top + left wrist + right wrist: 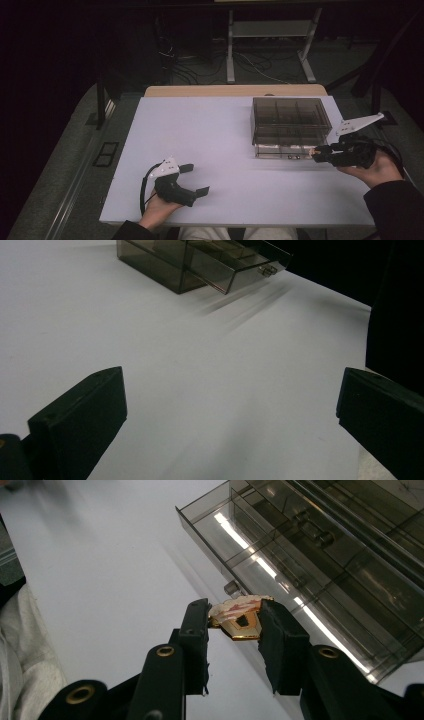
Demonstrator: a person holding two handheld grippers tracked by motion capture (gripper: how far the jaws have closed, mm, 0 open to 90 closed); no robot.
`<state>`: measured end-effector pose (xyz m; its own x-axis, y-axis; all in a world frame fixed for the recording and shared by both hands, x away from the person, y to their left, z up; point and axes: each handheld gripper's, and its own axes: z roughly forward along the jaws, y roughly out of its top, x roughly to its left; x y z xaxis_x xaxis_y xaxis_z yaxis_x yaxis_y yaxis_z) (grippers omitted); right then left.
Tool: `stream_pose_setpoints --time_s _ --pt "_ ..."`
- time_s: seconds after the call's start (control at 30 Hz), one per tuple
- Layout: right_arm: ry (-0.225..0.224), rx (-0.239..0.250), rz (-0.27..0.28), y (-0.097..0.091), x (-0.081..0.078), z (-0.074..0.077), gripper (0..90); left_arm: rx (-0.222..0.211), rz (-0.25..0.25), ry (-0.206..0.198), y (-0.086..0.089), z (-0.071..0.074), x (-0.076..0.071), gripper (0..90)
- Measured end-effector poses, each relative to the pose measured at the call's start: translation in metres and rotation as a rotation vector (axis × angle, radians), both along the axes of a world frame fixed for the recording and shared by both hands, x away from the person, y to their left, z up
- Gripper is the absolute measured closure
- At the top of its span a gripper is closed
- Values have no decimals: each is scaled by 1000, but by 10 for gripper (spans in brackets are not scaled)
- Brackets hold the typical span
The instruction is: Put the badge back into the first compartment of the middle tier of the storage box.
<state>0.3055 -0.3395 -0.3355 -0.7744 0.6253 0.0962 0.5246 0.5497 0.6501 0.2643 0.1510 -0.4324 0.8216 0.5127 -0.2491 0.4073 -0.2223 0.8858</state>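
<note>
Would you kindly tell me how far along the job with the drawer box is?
Done: the bottom drawer of the smoky clear plastic drawer box stands pulled open. In hand: the right claw is shut on a small gold and pink clip-like piece beside the drawer. Left: presumably placing it in a compartment and closing. The left claw rests open.

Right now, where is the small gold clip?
The gold clip is pinched between the jaws of the right hand-held gripper, at the table's right side, just off the open bottom drawer of the smoky organiser box.
</note>
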Motion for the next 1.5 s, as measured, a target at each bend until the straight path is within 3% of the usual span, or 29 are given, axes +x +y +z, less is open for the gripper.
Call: stream_pose_setpoints --time_s 0.97,1.5 --pt "-7 6 72 43 28 10 647 -1 -5 -1 0 0 -1 0" --pt "7 12 90 64 47 5 647 -1 -6 -2 0 0 -1 0"
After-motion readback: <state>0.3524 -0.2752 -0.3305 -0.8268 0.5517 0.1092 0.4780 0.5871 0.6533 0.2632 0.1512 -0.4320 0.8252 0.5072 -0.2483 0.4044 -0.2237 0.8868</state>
